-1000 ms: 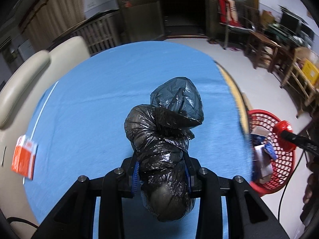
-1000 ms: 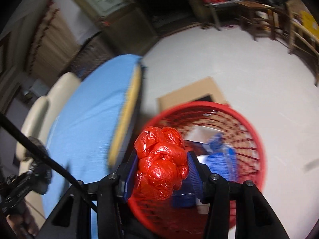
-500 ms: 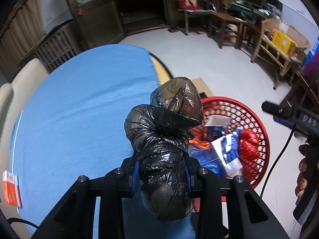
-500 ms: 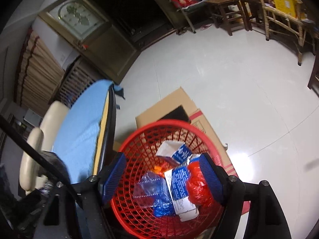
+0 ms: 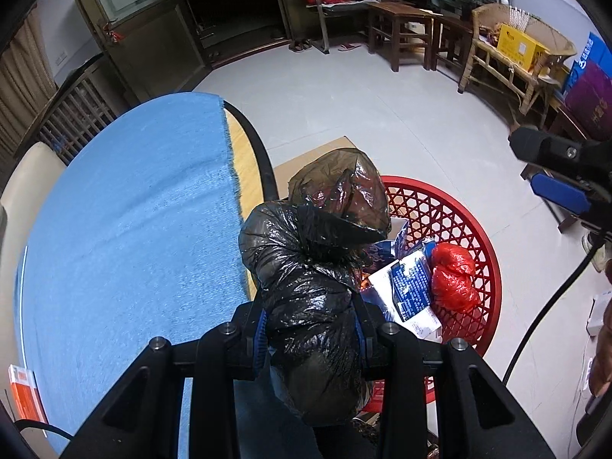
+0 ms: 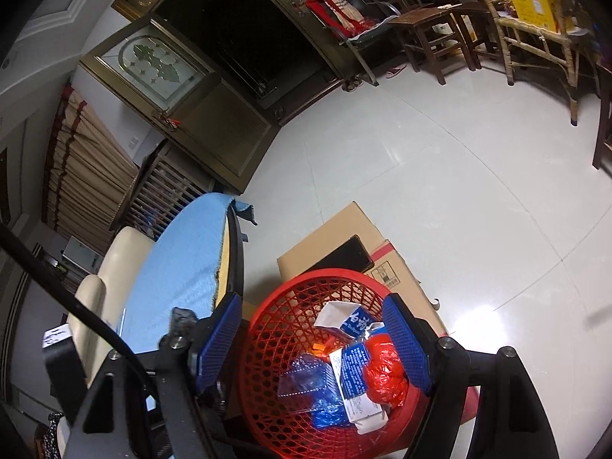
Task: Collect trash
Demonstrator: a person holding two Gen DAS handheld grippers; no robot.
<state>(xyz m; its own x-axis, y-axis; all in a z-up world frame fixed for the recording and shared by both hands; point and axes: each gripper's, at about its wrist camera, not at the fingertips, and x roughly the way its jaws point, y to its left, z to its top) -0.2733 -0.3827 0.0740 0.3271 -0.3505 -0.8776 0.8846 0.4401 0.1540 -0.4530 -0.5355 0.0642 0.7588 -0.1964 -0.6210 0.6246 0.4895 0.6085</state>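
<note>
My left gripper [image 5: 310, 329] is shut on a crumpled black plastic bag [image 5: 310, 267], held over the table's right edge beside the red mesh basket [image 5: 485, 267]. In the basket lie a red plastic bag [image 5: 453, 277], blue-and-white wrappers [image 5: 409, 290] and other scraps. My right gripper [image 6: 311, 344] stands open above the red basket [image 6: 275, 348] with nothing between its blue pads; the red bag [image 6: 384, 373] lies below in the basket with the wrappers [image 6: 352, 367]. The right gripper's body [image 5: 554, 176] shows at the right of the left wrist view.
A round table with a blue cloth [image 5: 126, 237] lies to the left, with an orange packet [image 5: 25, 394] beside its near left edge. A flattened cardboard box [image 6: 344, 237] lies on the floor under the basket. Cream chairs [image 6: 114, 267] stand behind the table; wooden furniture [image 5: 413, 26] lines the far wall.
The right gripper opened and the red bag fell into the basket, then it rose a little. The left gripper carried the black bag rightward from over the table to beside the basket.
</note>
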